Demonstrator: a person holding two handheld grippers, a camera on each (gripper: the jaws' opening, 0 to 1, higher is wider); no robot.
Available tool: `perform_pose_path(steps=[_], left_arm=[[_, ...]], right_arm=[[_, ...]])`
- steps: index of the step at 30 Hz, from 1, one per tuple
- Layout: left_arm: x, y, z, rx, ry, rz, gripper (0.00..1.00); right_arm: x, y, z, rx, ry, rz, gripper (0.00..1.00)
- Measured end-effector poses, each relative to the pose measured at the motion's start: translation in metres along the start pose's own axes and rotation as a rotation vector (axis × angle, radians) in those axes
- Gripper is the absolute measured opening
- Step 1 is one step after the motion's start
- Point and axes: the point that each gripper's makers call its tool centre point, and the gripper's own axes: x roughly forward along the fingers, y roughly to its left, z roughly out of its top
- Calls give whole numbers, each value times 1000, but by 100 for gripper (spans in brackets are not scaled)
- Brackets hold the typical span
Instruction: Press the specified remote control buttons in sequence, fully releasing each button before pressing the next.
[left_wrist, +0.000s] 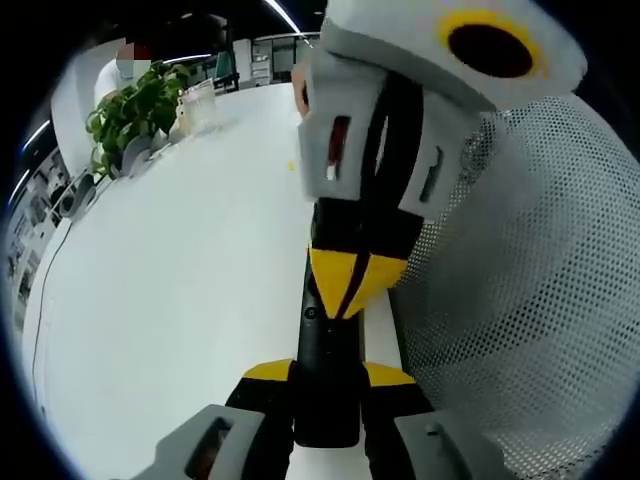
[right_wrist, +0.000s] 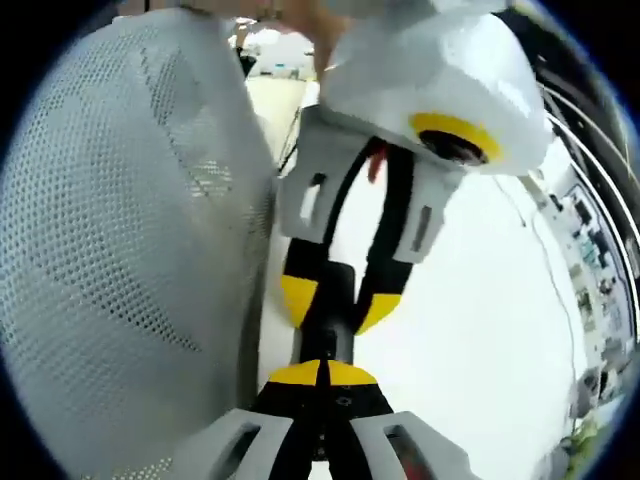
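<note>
a black remote control (left_wrist: 325, 385) is clamped lengthwise between the yellow-padded jaws of the left gripper (left_wrist: 328, 385), while the right gripper (left_wrist: 345, 290), its yellow tips drawn together into a point, bears down on the remote's upper face from the far end. seen from the right gripper view, the right gripper (right_wrist: 322, 375) has its jaws closed on nothing, their tips meeting over the dark body of the remote, and the left gripper (right_wrist: 325, 295) holds the remote by its two sides just beyond those tips. which button lies beneath the tips cannot be read.

to do the press well, the closed tips should likely come straight down on one button alone, lift fully clear before shifting along the remote, and the left grip should stay firm so the remote does not tip or slide.

the remote lies over a white table (left_wrist: 180, 270), beside a pale perforated mesh surface (left_wrist: 520, 290) to the right of the left gripper; a potted plant (left_wrist: 130, 115) stands well apart at the table's far edge.
</note>
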Motion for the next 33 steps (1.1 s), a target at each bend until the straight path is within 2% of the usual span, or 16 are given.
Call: perform_pose_path(steps=[3, 4, 10, 18, 20, 21, 24, 26, 33], left_arm=[[0, 0, 0, 0, 0, -1, 25], [0, 0, 0, 0, -1, -2, 25], [0, 0, 0, -5, -5, -3, 25], [0, 0, 0, -1, -6, -3, 25], [0, 0, 0, 1, -6, -2, 25], [0, 0, 0, 2, -6, -1, 25], [0, 1, 0, -1, -11, -2, 25], [0, 1, 0, -8, -20, -6, 25], [0, 0, 0, -4, -18, -6, 25]], right_arm=[[4, 4, -3, 22, -4, 26, 0], [3, 1, -2, 3, -10, 11, 0], [3, 1, -3, 154, -10, 43, 0], [4, 1, -3, 168, 35, 63, 0], [4, 2, -2, 76, 25, 67, 0], [3, 4, -3, 61, 9, 65, 0], [2, 3, -4, 99, -14, 68, 0], [2, 2, -3, 157, -20, 79, 0], [3, 4, -2, 108, 1, 78, 0]])
